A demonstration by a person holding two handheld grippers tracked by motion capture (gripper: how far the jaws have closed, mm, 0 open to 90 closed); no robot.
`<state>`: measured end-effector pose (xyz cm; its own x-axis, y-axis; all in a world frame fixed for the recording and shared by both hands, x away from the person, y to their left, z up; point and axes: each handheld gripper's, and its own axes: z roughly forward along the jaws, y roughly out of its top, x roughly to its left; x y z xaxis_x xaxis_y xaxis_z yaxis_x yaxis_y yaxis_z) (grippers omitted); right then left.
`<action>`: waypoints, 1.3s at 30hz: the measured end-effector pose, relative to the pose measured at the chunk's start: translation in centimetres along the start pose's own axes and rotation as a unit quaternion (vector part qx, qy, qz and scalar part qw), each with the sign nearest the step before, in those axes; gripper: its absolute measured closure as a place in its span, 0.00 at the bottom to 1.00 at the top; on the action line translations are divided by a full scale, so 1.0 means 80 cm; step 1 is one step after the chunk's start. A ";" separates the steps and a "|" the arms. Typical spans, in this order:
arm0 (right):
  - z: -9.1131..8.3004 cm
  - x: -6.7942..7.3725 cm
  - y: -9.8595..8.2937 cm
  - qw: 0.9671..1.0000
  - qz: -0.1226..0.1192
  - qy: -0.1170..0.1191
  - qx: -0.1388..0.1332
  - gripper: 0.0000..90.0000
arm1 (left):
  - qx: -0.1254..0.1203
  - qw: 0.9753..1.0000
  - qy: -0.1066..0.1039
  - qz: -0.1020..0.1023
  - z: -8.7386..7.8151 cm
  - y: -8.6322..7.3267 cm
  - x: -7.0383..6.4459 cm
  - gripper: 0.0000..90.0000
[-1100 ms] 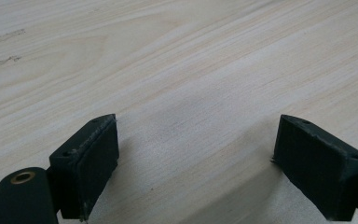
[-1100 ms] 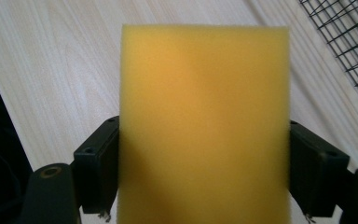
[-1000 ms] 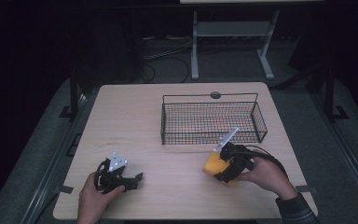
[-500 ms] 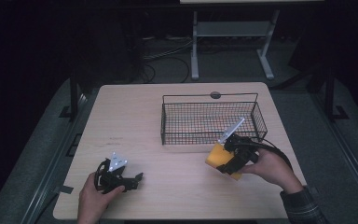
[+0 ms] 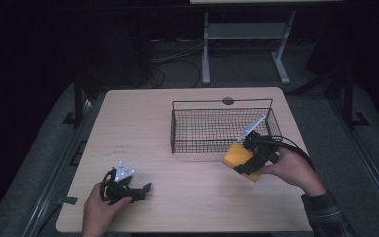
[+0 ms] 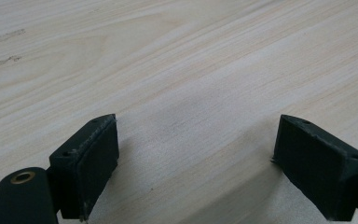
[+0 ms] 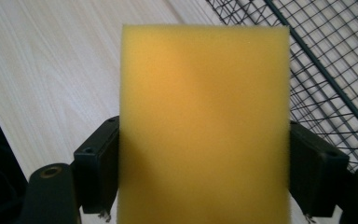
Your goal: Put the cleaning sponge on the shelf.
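While my right gripper (image 5: 244,160) is clamping the yellow sponge (image 5: 237,157) between both jaws, I am holding it just above the table (image 5: 143,123), close beside the near wall of the wire basket (image 5: 217,129). Over at the table's near left corner I am resting my left gripper (image 5: 145,189) low over bare wood, its jaws standing wide apart and gripping nothing.

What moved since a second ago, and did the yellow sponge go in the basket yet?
The right gripper, shut on the yellow sponge, carried it up off the table and closer to the wire basket's near wall. The sponge is not inside yet; it hangs just outside that wall. The left gripper stayed open and low over the table, and the basket did not move.
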<state>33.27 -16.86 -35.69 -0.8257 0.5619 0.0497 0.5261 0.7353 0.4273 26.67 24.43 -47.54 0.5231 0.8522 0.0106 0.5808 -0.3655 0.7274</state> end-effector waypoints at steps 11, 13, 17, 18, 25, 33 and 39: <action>-0.011 -0.018 0.007 1.000 0.014 -0.011 -0.002 0.25 | 0.000 1.000 0.000 0.000 0.000 0.000 0.000 0.14; -0.011 -0.022 0.007 1.000 0.017 -0.013 -0.002 0.25 | 0.000 1.000 0.000 0.000 0.000 0.000 0.000 0.14; -0.014 -0.030 0.009 1.000 0.023 -0.018 -0.004 0.25 | 0.000 1.000 0.000 0.000 0.000 0.000 0.000 0.14; -0.015 -0.032 0.009 1.000 0.024 -0.019 -0.004 0.25 | 0.000 1.000 0.000 0.000 0.000 0.000 0.000 0.14; -0.022 -0.049 0.012 0.999 0.038 -0.029 -0.006 0.25 | 0.000 1.000 0.000 0.001 0.000 0.000 0.000 0.14; -0.026 -0.071 0.018 0.998 0.053 -0.040 -0.004 0.25 | 0.001 1.000 0.000 0.001 0.000 0.000 0.000 0.14; -0.024 -0.091 0.022 0.996 0.072 -0.051 -0.003 0.25 | 0.001 1.000 -0.001 0.000 0.000 0.000 0.000 0.14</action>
<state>39.82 -20.43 -33.59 -0.7165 0.6973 0.0190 0.6364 0.6423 0.4271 26.66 24.44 -47.53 0.5241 0.8516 0.0100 0.5821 -0.3667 0.7257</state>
